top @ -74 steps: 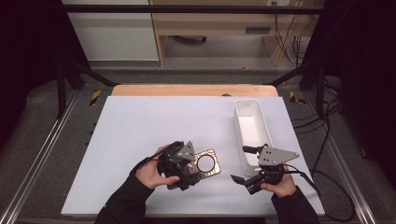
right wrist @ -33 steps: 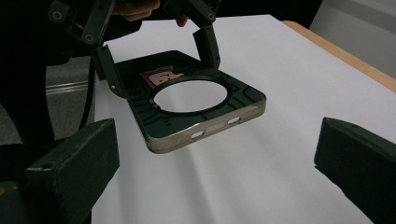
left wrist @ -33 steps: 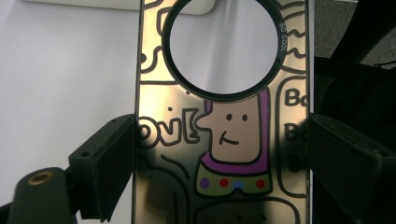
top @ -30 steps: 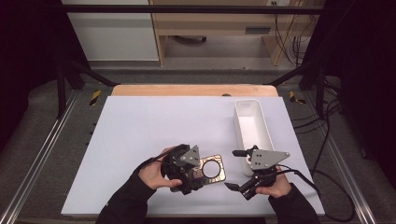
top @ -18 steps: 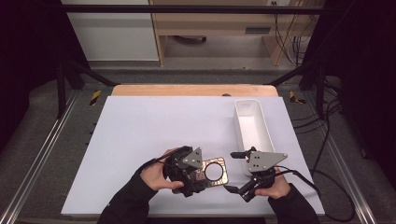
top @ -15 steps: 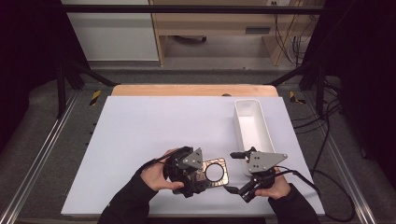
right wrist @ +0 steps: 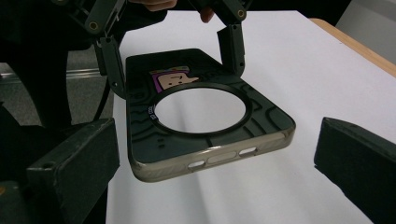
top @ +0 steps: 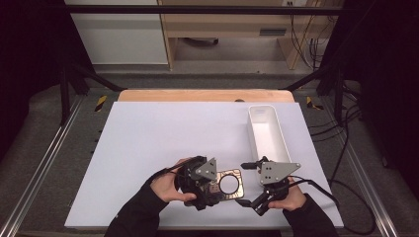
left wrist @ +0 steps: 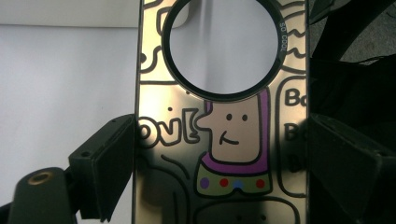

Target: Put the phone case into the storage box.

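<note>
High view: phone case [top: 230, 183] near the table's [top: 163, 128] front edge, between the two hands, well short of the white tray [top: 267, 131] at the right. Clamped at one end by the left gripper [top: 213, 190], a black jaw pressed against each long side. Confirmed in the left gripper view, where both pads sit hard on the edges of the case below its round opening and cartoon figure.

Seen from the right gripper view, raised off the table and tilted, free end with the button cut-outs nearest the lens. Right gripper [top: 251, 185] spread wide, one jaw on each side of that free end, touching neither side, holding nothing.

Compared with a couple of seconds back: case brought a little toward the person and to the right. Right gripper shifted left, closing the gap that lay between it and the case. No visible movement of either hand across the last second or so, grip on the case unchanged.

Meaning for the work, as a judgement: approach over, handover or two-handed hold now lined up. Next likely a closing of the right jaws on the free end. Worth care there, since a thin flexible shell could bow or slip if pinched off-centre. Left grip best kept until the right one is firm.
</note>
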Available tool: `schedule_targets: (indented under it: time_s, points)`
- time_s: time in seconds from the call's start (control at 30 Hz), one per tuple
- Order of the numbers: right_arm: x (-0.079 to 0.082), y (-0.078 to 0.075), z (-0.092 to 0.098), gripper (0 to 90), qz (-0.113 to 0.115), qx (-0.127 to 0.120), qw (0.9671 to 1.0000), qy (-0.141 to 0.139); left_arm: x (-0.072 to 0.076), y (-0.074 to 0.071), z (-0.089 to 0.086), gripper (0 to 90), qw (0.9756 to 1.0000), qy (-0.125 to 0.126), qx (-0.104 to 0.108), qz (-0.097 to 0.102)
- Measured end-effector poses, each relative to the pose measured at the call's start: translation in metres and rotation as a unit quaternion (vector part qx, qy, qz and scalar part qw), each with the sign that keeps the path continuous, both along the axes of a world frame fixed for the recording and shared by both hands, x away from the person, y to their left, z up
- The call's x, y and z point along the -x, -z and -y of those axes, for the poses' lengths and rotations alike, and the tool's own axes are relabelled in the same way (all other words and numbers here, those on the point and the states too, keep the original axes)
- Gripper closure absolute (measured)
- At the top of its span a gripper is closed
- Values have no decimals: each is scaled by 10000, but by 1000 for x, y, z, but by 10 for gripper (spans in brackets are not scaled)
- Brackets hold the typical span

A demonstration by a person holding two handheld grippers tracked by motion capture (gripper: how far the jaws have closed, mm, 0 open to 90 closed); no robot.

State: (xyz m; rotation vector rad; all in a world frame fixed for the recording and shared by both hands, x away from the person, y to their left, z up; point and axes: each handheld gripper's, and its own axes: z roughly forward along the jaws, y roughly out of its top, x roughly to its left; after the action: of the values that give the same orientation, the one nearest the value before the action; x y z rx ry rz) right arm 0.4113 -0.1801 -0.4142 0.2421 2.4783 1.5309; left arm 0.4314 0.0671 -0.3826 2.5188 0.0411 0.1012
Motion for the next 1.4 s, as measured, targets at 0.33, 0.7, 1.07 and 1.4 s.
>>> schedule_targets:
  time_s: [0.33,0.7,1.07,1.4]
  points:
    - [-1,1,-7,11,47,130,9997,-187,3,-1,0,114,9999,43,22,158]
    - [-2,3,-10,18,34,188,9991,-387,6,0,2,114,9997,164,7,187]
    - [-1,6,-12,34,67,210,9983,-532,9,0,5,114,9994,311,56,145]
    - [0,9,-14,51,115,181,9975,-669,10,2,7,114,9991,399,51,140]
